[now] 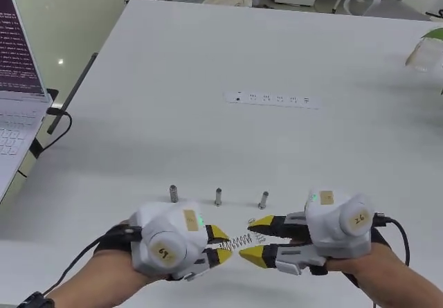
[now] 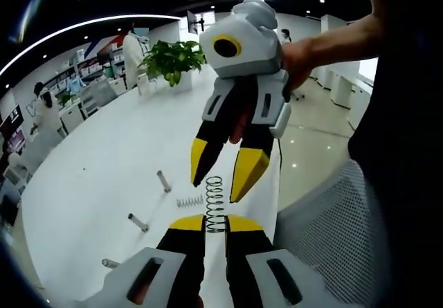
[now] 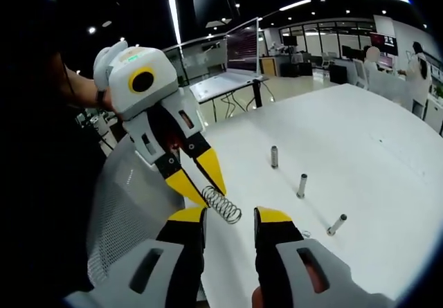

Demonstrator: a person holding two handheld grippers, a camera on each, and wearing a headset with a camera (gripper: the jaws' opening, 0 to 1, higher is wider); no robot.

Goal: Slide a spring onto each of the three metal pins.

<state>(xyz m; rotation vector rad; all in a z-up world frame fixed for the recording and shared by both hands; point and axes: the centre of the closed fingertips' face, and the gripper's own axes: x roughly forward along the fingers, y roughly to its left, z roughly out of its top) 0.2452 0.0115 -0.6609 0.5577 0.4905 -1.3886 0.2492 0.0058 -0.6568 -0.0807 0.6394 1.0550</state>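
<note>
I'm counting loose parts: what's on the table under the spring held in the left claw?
Bare white table, with a second spring lying just to one side. The held spring hides a little tabletop; its lower end is covered by the left claw.

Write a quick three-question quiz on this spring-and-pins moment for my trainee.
1. Multiple choice: which gripper clamps the spring? A) left B) right C) neither
2. True or false: the right gripper has its jaws shut.
3. Fill in: ___ metal pins are on the table.

Key:
1. A. The left gripper pinches one end of the spring.
2. False. Its jaws stand open around the spring's free end.
3. Three.
</note>
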